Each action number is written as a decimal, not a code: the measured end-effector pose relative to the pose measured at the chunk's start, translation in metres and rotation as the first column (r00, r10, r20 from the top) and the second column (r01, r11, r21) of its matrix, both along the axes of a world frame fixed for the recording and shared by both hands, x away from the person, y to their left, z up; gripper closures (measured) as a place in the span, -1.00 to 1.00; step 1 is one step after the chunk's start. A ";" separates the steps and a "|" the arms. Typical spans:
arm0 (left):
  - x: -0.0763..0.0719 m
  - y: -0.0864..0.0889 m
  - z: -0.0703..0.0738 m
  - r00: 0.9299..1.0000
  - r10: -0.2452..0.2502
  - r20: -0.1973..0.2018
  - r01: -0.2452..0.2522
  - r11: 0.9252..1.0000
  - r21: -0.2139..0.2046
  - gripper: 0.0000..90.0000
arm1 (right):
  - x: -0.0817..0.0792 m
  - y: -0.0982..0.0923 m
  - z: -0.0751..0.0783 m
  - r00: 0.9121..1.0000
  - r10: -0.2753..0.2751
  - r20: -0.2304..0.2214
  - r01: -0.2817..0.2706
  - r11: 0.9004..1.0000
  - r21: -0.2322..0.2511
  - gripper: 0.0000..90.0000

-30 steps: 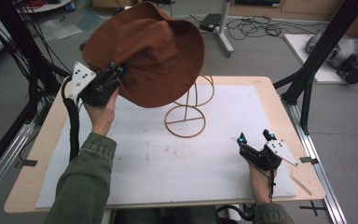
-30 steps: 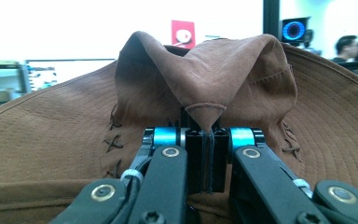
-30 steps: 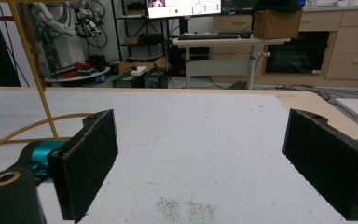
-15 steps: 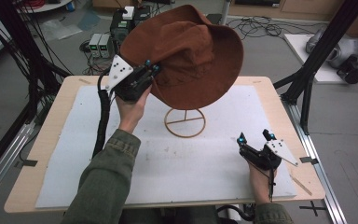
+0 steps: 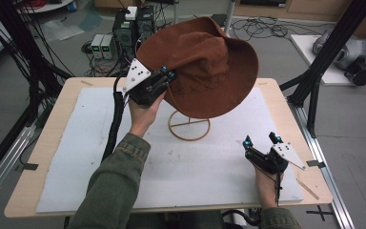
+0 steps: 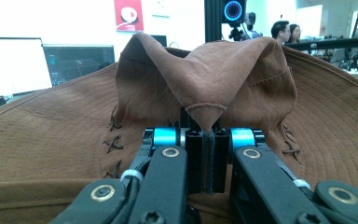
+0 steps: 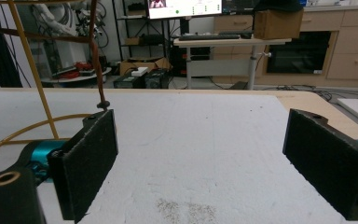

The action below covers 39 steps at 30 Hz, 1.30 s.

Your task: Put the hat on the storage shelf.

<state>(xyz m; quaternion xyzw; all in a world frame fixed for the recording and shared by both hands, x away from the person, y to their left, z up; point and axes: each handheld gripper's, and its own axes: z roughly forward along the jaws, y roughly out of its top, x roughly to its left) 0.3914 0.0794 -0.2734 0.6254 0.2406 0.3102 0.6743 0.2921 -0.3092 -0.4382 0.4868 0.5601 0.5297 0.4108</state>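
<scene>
Left gripper [image 5: 167, 74] clamped on the brim of a brown hat [image 5: 205, 67], held aloft over the wire stand [image 5: 189, 125] at table centre. Right gripper [image 5: 262, 143] rests at four o'clock on the white mat [image 5: 209, 176], jaws spread wide, empty.

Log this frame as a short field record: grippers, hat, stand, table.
left gripper: jaws shut on the brown hat's brim, held raised
right gripper: jaws open, holding nothing, low over the mat
brown hat: tilted, above the stand
wire stand: gold ring base on the white mat
table: wooden, mat covers most of it
</scene>
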 end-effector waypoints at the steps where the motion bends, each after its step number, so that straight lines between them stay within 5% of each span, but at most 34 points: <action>1: 0.000 -0.001 -0.001 1.000 -0.004 -0.006 0.004 1.000 0.002 0.97 | 0.000 0.000 0.000 1.000 0.001 0.004 -0.001 1.000 -0.002 -0.79; 13: 0.002 -0.007 -0.013 0.997 -0.035 -0.070 0.039 0.998 0.055 0.96 | 0.000 0.000 0.000 1.000 0.000 0.005 0.000 1.000 -0.004 -0.79; 28: 0.000 -0.008 -0.014 0.996 -0.057 -0.074 0.060 0.997 0.048 0.76 | 0.000 0.000 0.000 1.000 0.000 0.002 0.000 1.000 -0.004 -0.79; 39: -0.001 -0.001 -0.012 0.998 -0.030 -0.051 0.030 1.000 -0.007 -0.21 | 0.000 0.001 0.000 1.000 0.002 -0.003 -0.002 1.000 -0.004 -0.79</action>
